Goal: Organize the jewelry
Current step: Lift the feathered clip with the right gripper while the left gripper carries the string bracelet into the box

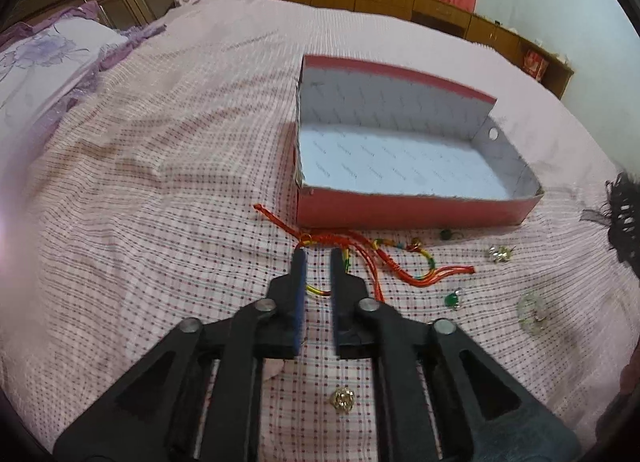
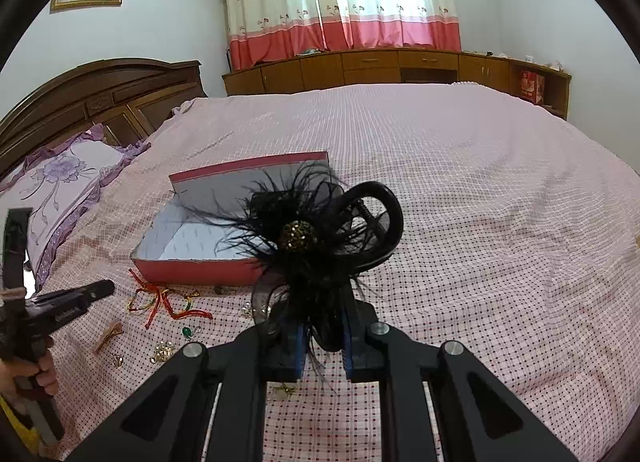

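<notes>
We have the black feathered hair clip (image 2: 308, 238) clamped in the right hand-held gripper (image 2: 324, 346), lifted clear of the bed (image 2: 480, 190) and hanging just right of the red box (image 2: 192, 272). By our reading, this is the carry step: the clip is picked and not yet in the box. Next we need to swing it left over the near wall and let go above the white floor, which looks bare.

The left hand-held gripper (image 1: 318, 262) stands with its jaws slightly apart, grasping nothing, its tips at the red braided cord (image 1: 360, 258) that lies against the box's front wall; whether the tips touch the strands we cannot tell.

The near wall is low and the far flap stands tall, so we enter from the front. Loose pieces crowd the strip before the box: a green stone earring (image 1: 453, 298), a clear ring (image 1: 532, 312), a gold charm (image 1: 342, 400). To the right the bedspread lies open.
</notes>
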Motion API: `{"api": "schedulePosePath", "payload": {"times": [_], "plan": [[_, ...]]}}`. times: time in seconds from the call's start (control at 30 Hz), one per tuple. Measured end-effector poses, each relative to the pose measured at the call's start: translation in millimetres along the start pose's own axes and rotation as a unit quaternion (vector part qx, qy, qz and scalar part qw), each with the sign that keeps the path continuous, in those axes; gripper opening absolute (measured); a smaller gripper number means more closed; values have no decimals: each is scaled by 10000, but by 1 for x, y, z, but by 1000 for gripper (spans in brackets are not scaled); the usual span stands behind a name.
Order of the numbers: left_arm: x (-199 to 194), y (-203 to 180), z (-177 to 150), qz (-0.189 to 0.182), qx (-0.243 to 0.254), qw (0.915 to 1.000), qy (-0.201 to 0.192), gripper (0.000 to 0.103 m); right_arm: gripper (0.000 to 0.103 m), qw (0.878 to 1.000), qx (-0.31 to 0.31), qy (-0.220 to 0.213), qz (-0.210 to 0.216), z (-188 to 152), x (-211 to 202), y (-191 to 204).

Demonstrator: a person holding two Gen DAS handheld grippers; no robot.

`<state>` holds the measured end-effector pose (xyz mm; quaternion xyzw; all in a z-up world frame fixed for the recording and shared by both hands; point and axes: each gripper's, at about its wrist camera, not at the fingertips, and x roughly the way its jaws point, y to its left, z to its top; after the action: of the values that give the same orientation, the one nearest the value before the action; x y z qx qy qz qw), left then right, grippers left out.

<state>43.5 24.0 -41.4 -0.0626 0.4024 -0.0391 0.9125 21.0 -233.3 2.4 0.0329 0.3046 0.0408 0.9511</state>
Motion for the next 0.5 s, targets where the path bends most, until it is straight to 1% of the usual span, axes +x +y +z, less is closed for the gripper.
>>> {"api": "schedulePosePath", "payload": {"times": [0.1, 0.2, 0.27, 0.33, 0.5], "plan": [[11, 1, -1, -31, -36, 9999, 106, 17, 15, 10000, -2, 36, 5, 1, 5, 0], [23, 2, -3, 60, -7, 9997, 232, 17, 15, 10000, 13, 88, 20, 1, 11, 1], [34, 4, -6, 229, 11, 9991, 364, 17, 15, 9999, 28, 127, 24, 1, 16, 1], [43, 5, -9, 315, -3, 9984, 475, 17, 15, 9998, 87, 153, 89, 0, 21, -1], [50, 9, -6, 292, -103, 9987, 398, 16, 15, 9994, 65, 290, 155, 2, 36, -1]]}}
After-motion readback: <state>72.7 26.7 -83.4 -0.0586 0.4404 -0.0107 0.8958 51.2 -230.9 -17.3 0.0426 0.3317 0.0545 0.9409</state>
